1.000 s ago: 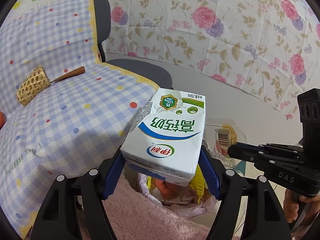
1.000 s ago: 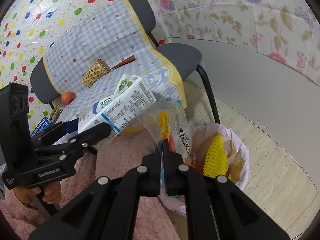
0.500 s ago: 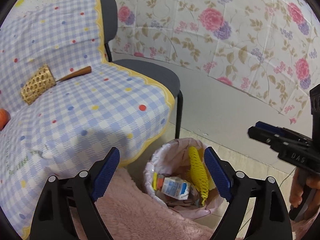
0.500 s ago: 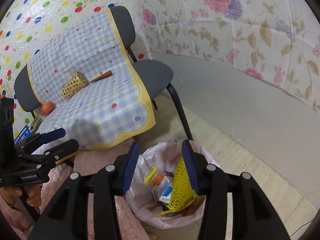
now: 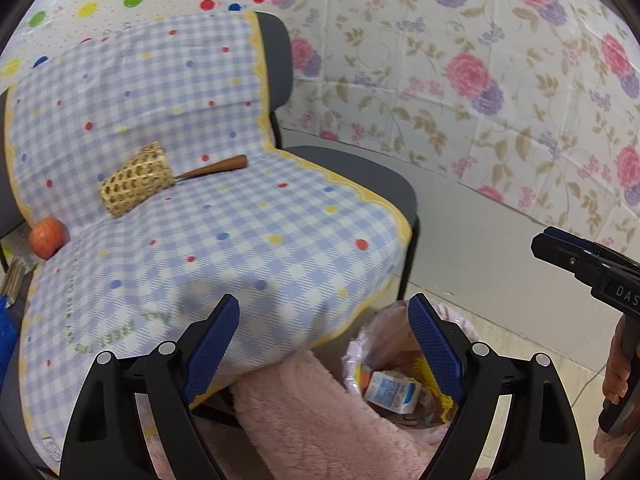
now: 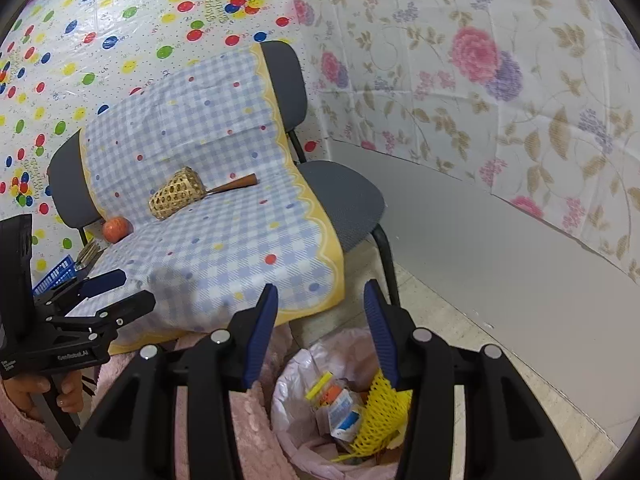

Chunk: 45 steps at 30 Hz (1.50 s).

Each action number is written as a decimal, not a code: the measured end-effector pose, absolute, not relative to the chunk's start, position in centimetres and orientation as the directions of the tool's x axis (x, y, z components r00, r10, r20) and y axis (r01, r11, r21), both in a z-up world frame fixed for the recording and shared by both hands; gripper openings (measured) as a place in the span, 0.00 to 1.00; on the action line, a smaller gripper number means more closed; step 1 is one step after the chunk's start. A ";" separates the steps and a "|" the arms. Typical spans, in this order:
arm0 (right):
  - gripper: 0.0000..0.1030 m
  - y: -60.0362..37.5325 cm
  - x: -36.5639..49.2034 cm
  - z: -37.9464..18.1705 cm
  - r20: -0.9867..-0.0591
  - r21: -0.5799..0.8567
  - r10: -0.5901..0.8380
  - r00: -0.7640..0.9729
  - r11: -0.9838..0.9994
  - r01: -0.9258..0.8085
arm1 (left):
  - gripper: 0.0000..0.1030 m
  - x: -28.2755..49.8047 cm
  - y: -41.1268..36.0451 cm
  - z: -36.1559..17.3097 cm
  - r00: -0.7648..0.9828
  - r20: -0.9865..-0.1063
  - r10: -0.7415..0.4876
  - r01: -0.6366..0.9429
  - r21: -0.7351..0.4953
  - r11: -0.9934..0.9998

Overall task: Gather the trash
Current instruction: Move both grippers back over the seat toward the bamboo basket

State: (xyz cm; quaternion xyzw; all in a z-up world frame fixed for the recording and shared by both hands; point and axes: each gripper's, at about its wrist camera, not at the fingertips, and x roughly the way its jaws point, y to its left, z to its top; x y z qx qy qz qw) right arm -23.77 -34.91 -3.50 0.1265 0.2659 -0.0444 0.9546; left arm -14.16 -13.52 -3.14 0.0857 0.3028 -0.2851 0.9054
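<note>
Fingers of left gripper [image 5: 322, 344] and right gripper [image 6: 322, 330] spread wide, empty, both angled down above pink-lined trash bin [image 6: 298, 364], milk carton [image 5: 394, 392] lying flat inside bin, beside yellow foam net [image 6: 378, 414].

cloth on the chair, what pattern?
Blue-and-white gingham cloth with coloured dots and a scalloped yellow border; clearest in the left wrist view.

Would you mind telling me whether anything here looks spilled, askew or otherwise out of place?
Nothing looks spilled. The milk carton and yellow foam net lie inside the bin. The only oddity is an orange resting at the cloth's edge on the chair, beside a woven strainer.
</note>
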 end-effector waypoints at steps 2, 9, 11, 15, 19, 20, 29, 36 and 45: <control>0.43 -34.2 -22.4 -3.4 -0.522 0.215 0.002 0.853 0.968 0.129 | 0.83 -13.3 -12.4 -2.8 0.673 -0.593 -0.443 0.540 -0.016 0.842; 0.53 -31.2 -16.9 -2.7 -0.529 0.189 0.056 0.847 0.981 0.053 | 0.83 -9.4 -7.4 -1.3 0.767 -0.569 -0.295 0.382 0.037 0.924; 0.53 -30.2 -15.0 -2.6 -0.531 0.182 0.074 0.844 0.983 0.028 | 0.83 -8.0 -5.6 -0.7 0.787 -0.563 -0.251 0.329 0.040 0.944; 0.53 -28.8 -11.6 -2.6 -0.544 0.179 0.110 0.832 0.984 -0.012 | 0.83 -5.6 -2.7 0.1 0.809 -0.559 -0.184 0.253 0.047 0.966; 0.53 -27.7 -8.1 -2.6 -0.556 0.178 0.136 0.820 0.983 -0.043 | 0.83 -3.3 -0.6 1.2 0.831 -0.543 -0.119 0.188 0.073 0.979; 0.53 -27.6 -7.3 -2.6 -0.559 0.176 0.139 0.818 0.983 -0.047 | 0.83 -2.3 0.0 1.5 0.836 -0.539 -0.103 0.172 0.080 0.982; 0.53 -26.8 3.2 -2.4 -0.578 0.137 0.137 0.804 0.988 -0.071 | 0.83 5.1 2.3 3.0 0.852 -0.522 -0.033 0.104 0.108 0.989; 0.43 -27.4 13.6 -4.9 -0.646 0.127 0.116 0.755 0.991 -0.044 | 0.83 10.9 1.9 0.6 0.819 -0.573 -0.027 0.112 0.112 0.987; 0.65 -27.1 22.0 -6.9 -0.721 0.109 0.178 0.670 0.984 -0.144 | 0.83 14.6 2.0 -2.3 0.776 -0.630 -0.020 0.117 0.112 0.987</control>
